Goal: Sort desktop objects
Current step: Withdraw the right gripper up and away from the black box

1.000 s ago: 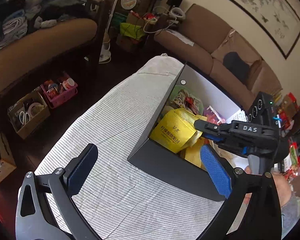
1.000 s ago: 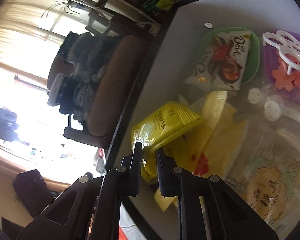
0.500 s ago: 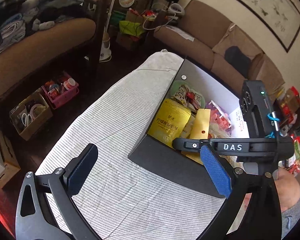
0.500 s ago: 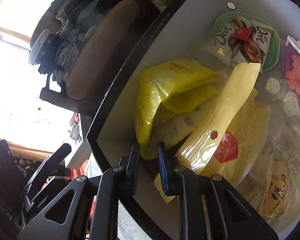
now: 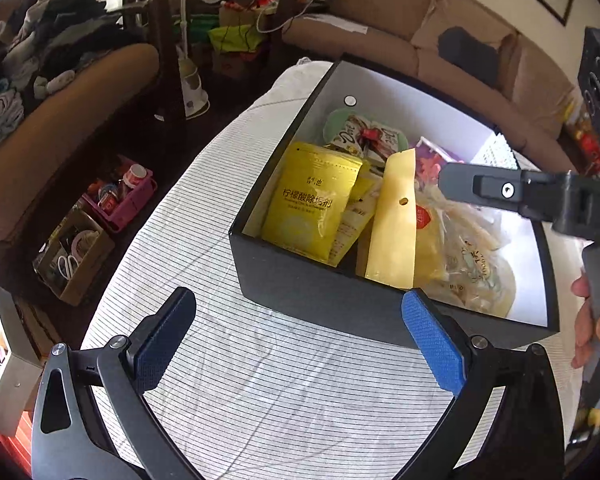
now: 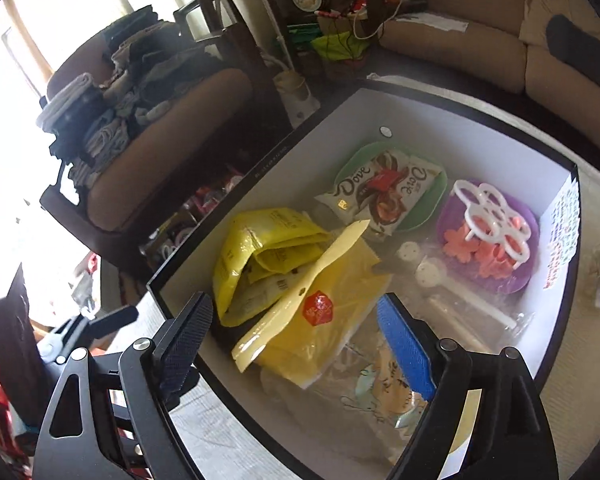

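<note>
While the right gripper (image 6: 296, 344) hangs over the black box (image 5: 324, 300), its jaws are opening wide w/ nothing pinched between them, just packets lying below. Left gripper (image 5: 300, 340) sits over the striped cloth (image 5: 260, 392) on the worktop, jaws wide apart and empty, right pad just beside the box's near wall. Inside the box: yellow pouch (image 6: 260, 256) leans on the left wall, long pale yellow packet (image 6: 312, 300) lies diagonally across the middle, on top of a clear noodle bag (image 5: 468, 256). Dove chocolate bag (image 6: 384, 192) sits on a green dish (image 6: 352, 168) at the back, purple tub (image 6: 516, 280) w/ pink flower bits beside it. A hand (image 5: 592, 320) shows at the right edge of the left view, holding the other gripper's handle.
</note>
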Available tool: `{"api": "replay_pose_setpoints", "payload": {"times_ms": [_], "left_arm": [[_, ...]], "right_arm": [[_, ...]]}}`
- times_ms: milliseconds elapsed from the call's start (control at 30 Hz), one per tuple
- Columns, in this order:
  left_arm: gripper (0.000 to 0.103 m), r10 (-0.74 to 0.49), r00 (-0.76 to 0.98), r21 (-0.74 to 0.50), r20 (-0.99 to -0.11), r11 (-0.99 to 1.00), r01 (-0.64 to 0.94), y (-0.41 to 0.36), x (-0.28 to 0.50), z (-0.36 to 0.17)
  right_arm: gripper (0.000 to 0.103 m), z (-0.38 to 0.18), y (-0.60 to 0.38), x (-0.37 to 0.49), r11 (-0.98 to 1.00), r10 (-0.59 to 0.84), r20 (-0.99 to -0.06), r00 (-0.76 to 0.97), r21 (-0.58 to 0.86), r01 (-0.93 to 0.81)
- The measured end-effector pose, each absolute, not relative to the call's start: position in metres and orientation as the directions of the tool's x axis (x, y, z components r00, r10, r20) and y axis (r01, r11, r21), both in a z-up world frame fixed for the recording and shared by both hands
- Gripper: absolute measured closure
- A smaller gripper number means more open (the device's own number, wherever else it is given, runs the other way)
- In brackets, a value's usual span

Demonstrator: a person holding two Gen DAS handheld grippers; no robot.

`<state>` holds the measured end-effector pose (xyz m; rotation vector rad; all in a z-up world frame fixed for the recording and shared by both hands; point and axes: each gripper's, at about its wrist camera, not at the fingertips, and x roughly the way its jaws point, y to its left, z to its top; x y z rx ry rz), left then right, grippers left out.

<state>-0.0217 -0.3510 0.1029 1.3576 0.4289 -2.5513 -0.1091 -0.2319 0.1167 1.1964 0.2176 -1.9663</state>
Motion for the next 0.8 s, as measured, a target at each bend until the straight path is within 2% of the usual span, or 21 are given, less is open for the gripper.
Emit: {"api": "replay_pose_setpoints", "payload": {"times_ms": [167, 300, 567, 800], "left_arm": [[0.000, -0.033, -0.556, -0.169, -0.831, -0.936, 0.309, -0.345, -0.025, 0.105], [0.000, -0.037, -0.560, -0.152, -0.828, -0.946, 0.288, -0.336, -0.026, 0.110], [0.000, -0.041, -0.577, -0.134, -0.816, -0.957, 0.257, -0.319, -0.026, 0.120], [0.000, -0.102, -0.575, -0.038, -0.811, -0.973, 0.226, -0.292, -0.029, 0.122]], "right_arm": [[0.007, 0.116, -0.232, -0.094, -0.651, -0.498, -0.810, -0.311, 0.112, 0.751], [0.001, 0.122, -0.221, -0.086, -0.654, -0.490, -0.794, -0.360, 0.062, 0.754], [0.000, 0.136, -0.192, -0.075, -0.687, -0.455, -0.774, -0.440, -0.009, 0.727], [0.000, 0.144, -0.163, -0.058, -0.697, -0.439, -0.760, -0.480, -0.049, 0.716]]}}
